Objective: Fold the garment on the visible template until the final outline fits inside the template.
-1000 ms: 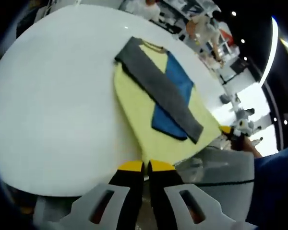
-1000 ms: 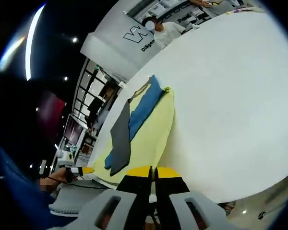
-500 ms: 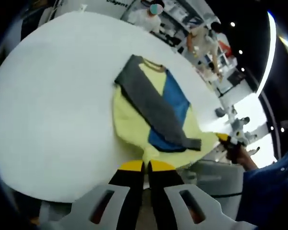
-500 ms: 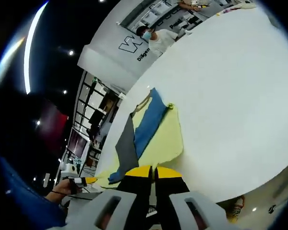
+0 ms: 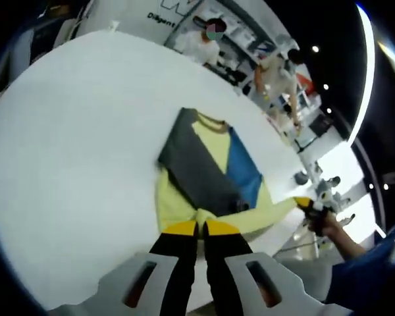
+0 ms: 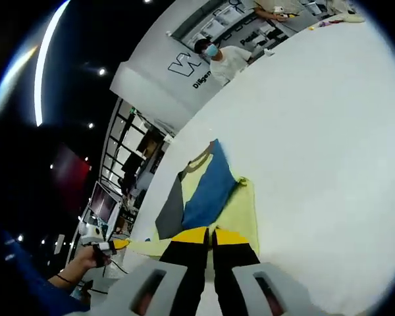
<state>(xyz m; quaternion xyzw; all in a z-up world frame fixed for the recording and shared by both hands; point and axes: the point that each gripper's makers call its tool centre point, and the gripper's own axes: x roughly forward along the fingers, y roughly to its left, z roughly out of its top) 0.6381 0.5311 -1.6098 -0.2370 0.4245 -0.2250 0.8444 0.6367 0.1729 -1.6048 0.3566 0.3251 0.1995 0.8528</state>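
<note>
While sleeves lie folded across garment (image 5: pixel 207 178), left gripper (image 5: pixel 197 228) and right gripper (image 6: pixel 210 236) fingers clamped on hem at 6 o'clock; bottom fold over white counter (image 5: pixel 72 131) unfinished.

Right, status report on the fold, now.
Both grippers shut on the yellow garment's hem: left gripper, right gripper. Hem lifted off the white table, grey and blue sleeves crossed on top. Nothing in the way on the table.
</note>
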